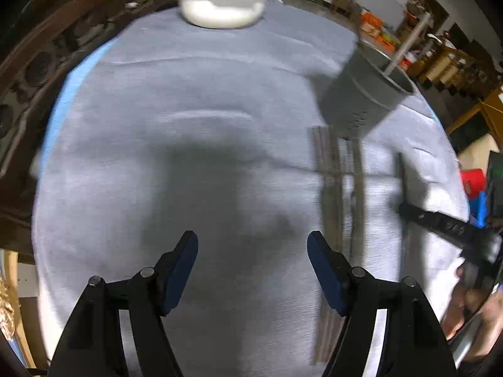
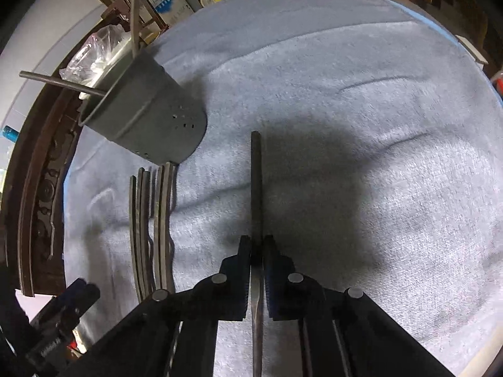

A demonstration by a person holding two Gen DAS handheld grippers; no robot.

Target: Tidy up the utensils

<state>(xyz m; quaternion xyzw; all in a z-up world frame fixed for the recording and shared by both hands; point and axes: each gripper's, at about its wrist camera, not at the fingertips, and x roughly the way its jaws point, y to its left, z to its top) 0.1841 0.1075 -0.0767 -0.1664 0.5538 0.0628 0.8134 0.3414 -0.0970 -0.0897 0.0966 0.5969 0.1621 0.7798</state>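
My right gripper (image 2: 257, 242) is shut on a long dark metal utensil (image 2: 256, 185) that runs straight ahead between its pads and lies low over the grey cloth (image 2: 345, 78). Left of it, several more utensils (image 2: 154, 220) lie side by side. Just beyond them stands a grey perforated holder (image 2: 147, 116) with handles sticking out of it. My left gripper (image 1: 252, 238) is open over bare cloth, nothing between its fingers. The holder (image 1: 364, 94) and the loose utensils (image 1: 336, 188) are to its right, and the right gripper (image 1: 405, 210) with its utensil is further right.
A white bowl (image 1: 220, 3) sits at the far edge of the cloth-covered round table. A dark carved wooden rim (image 2: 34, 188) rings the table's left side. A clear plastic bag (image 2: 94, 53) lies behind the holder. Shelves and boxes fill the room beyond.
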